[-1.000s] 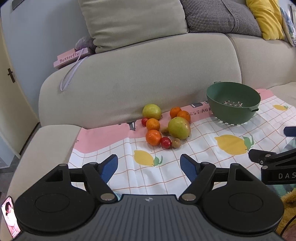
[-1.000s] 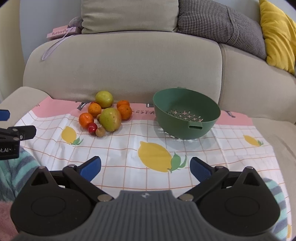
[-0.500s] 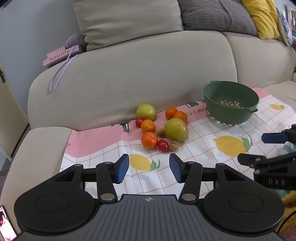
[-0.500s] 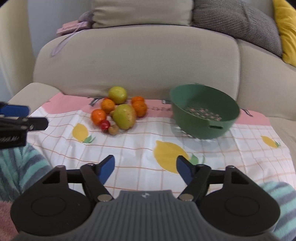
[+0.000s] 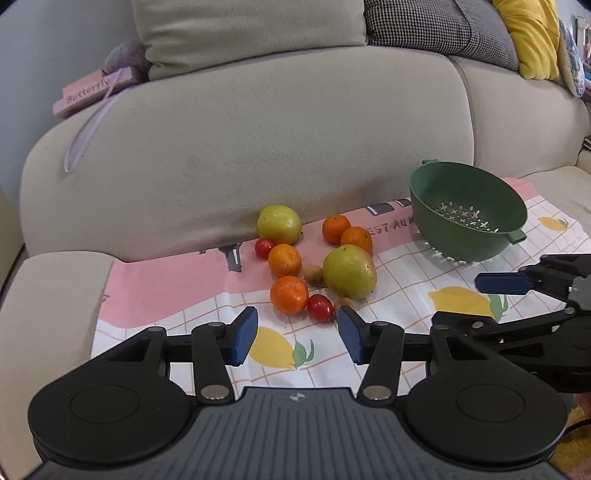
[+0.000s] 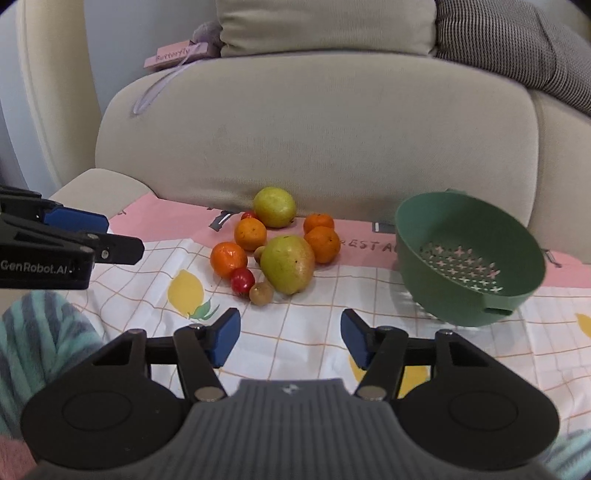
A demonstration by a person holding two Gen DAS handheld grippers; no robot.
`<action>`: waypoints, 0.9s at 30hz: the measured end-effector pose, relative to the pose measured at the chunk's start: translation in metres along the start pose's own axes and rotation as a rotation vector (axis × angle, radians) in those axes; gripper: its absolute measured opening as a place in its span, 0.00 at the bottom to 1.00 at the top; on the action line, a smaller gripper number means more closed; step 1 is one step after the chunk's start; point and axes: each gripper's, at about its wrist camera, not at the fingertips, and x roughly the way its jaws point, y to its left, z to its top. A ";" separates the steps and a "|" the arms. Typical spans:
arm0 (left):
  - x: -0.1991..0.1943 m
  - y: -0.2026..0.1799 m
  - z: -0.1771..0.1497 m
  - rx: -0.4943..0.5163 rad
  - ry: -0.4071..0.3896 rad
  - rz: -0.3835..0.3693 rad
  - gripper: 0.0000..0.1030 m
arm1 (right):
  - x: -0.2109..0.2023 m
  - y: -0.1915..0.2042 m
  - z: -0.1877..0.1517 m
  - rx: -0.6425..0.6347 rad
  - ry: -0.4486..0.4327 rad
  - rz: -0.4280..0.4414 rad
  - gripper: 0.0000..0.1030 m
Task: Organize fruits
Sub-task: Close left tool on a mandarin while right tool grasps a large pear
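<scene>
A pile of fruit lies on a lemon-print cloth (image 5: 402,299) on the sofa seat: a big green-yellow pear (image 5: 349,271) (image 6: 287,263), a yellow-green fruit (image 5: 279,224) at the back, several oranges (image 5: 289,295) (image 6: 228,259), red cherry tomatoes (image 5: 319,307) (image 6: 242,279) and small brown fruits (image 6: 261,293). An empty green colander (image 5: 467,210) (image 6: 469,253) stands right of the pile. My left gripper (image 5: 297,335) is open and empty, just short of the pile. My right gripper (image 6: 290,338) is open and empty, in front of the pear.
The sofa backrest (image 5: 240,147) rises right behind the fruit. A pink book (image 5: 94,92) lies on top of it, with cushions (image 5: 251,29) behind. The left armrest (image 5: 44,314) borders the cloth. A striped fabric (image 6: 33,339) lies at front left.
Both grippers have moved forward toward the fruit pile, which looks larger. The left jaws narrowed, then widened again. The right jaws closed partway from their wide opening.
</scene>
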 end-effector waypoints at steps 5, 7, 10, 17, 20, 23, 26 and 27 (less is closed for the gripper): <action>0.029 0.010 0.014 -0.031 0.042 -0.010 0.60 | 0.029 -0.006 0.017 0.003 0.049 0.022 0.56; 0.042 0.015 0.017 -0.048 0.062 -0.016 0.60 | 0.040 -0.008 0.022 0.008 0.052 0.017 0.56; 0.059 0.015 0.020 -0.007 0.059 0.023 0.60 | 0.058 -0.011 0.028 0.018 0.052 0.006 0.58; 0.094 0.028 0.024 -0.077 0.111 -0.078 0.62 | 0.096 -0.016 0.037 0.041 0.074 0.025 0.64; 0.108 0.031 0.023 -0.076 0.135 -0.093 0.62 | 0.110 -0.017 0.040 0.037 0.085 0.030 0.64; 0.119 0.032 0.021 -0.043 0.151 -0.099 0.62 | 0.124 -0.026 0.042 0.092 0.109 0.059 0.64; 0.129 0.035 0.021 -0.051 0.163 -0.117 0.62 | 0.135 -0.032 0.045 0.137 0.138 0.076 0.64; 0.133 0.036 0.021 -0.066 0.163 -0.120 0.62 | 0.138 -0.033 0.045 0.138 0.144 0.073 0.64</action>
